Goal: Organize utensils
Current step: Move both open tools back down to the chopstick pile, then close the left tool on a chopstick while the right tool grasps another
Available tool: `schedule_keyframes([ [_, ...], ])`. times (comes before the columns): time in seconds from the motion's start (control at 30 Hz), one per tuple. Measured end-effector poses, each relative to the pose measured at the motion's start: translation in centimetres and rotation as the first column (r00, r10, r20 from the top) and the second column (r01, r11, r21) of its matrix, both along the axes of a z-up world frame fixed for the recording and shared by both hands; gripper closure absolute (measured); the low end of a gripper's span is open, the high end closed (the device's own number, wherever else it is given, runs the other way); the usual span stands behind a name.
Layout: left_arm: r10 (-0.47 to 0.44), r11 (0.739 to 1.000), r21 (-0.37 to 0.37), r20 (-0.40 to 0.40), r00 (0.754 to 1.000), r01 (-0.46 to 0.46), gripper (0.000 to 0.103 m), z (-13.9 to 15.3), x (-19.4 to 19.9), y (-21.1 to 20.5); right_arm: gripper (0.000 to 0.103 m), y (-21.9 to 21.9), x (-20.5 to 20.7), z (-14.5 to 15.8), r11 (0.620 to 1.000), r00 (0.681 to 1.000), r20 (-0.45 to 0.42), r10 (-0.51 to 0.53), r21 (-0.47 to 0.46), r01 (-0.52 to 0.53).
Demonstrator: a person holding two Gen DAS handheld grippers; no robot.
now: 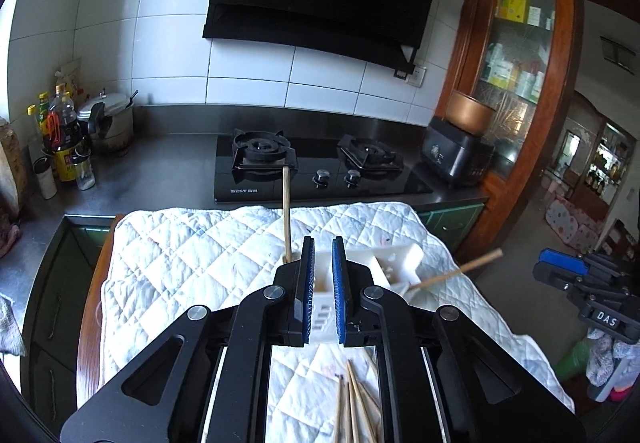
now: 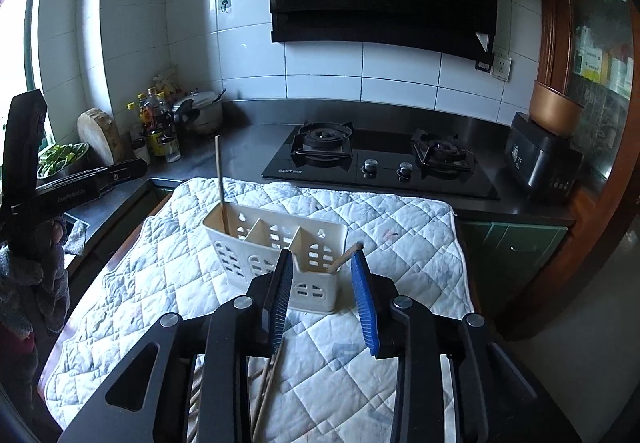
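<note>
A white slotted utensil holder [image 2: 280, 243] with three compartments stands on the quilted cloth [image 2: 400, 243]. One wooden chopstick [image 2: 221, 183] stands upright in its left compartment; another [image 2: 346, 257] leans out of the right compartment. My right gripper [image 2: 322, 263] is open, just before the holder's right end, empty. In the left wrist view my left gripper [image 1: 322, 247] is open narrowly, its pads either side of the holder [image 1: 384, 263] wall; the upright chopstick [image 1: 286, 211] is just left of it. Several loose chopsticks [image 1: 354, 403] lie on the cloth below it.
A black gas hob [image 2: 380, 159] sits on the steel counter behind the cloth. A rice cooker [image 2: 540, 159] stands at the right, bottles [image 2: 158, 123] and a pot at the back left. More loose chopsticks [image 2: 264, 395] lie under my right gripper.
</note>
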State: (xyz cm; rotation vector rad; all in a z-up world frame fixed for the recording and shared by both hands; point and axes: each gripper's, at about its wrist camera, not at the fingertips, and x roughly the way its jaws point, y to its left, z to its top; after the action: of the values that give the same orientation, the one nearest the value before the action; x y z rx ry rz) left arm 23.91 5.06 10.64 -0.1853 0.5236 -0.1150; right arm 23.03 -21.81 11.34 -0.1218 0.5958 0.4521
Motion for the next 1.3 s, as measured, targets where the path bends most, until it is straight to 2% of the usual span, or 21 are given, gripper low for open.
schedule_keyframes([
  [0.13,-0.014,1.0,0.002,-0.012,1.0,0.014,0.094,-1.4,-3.9,-0.2,0.073,0.3,-4.0,-2.6,0.999,0.999,-0.002,0.034,0.007,-0.034],
  [0.3,-0.02,1.0,-0.006,-0.033,0.999,0.02,0.094,-4.3,-8.5,-0.1,0.073,0.8,-8.3,-7.5,0.998,0.998,-0.038,0.055,0.014,-0.054],
  [0.4,-0.011,1.0,-0.005,-0.054,0.999,0.011,0.094,-6.3,-10.8,-0.2,0.073,1.0,-9.9,-10.7,0.998,0.995,-0.075,0.059,0.014,-0.058],
  [0.53,-0.001,1.0,-0.031,-0.092,0.996,-0.002,0.093,-9.1,-13.2,0.1,0.079,1.2,-11.3,-14.9,0.998,0.986,-0.156,0.058,0.026,-0.055],
  [0.7,0.022,0.999,-0.033,-0.14,0.99,-0.027,0.093,-12.3,-15.3,0.4,0.08,1.7,-12.8,-18.7,0.998,0.972,-0.227,0.055,0.032,-0.05],
  [0.93,0.027,0.998,-0.041,-0.222,0.975,-0.037,0.093,-16.2,-16.5,0.7,0.085,2.3,-13.5,-21.7,1.0,0.966,-0.258,0.018,-0.015,-0.022],
  [1.3,-0.027,0.999,-0.048,-0.302,0.953,0.013,0.094,-19.5,-16.6,-0.9,0.089,2.5,-12.3,-22.8,0.999,0.959,-0.283,-0.01,-0.035,0.0],
])
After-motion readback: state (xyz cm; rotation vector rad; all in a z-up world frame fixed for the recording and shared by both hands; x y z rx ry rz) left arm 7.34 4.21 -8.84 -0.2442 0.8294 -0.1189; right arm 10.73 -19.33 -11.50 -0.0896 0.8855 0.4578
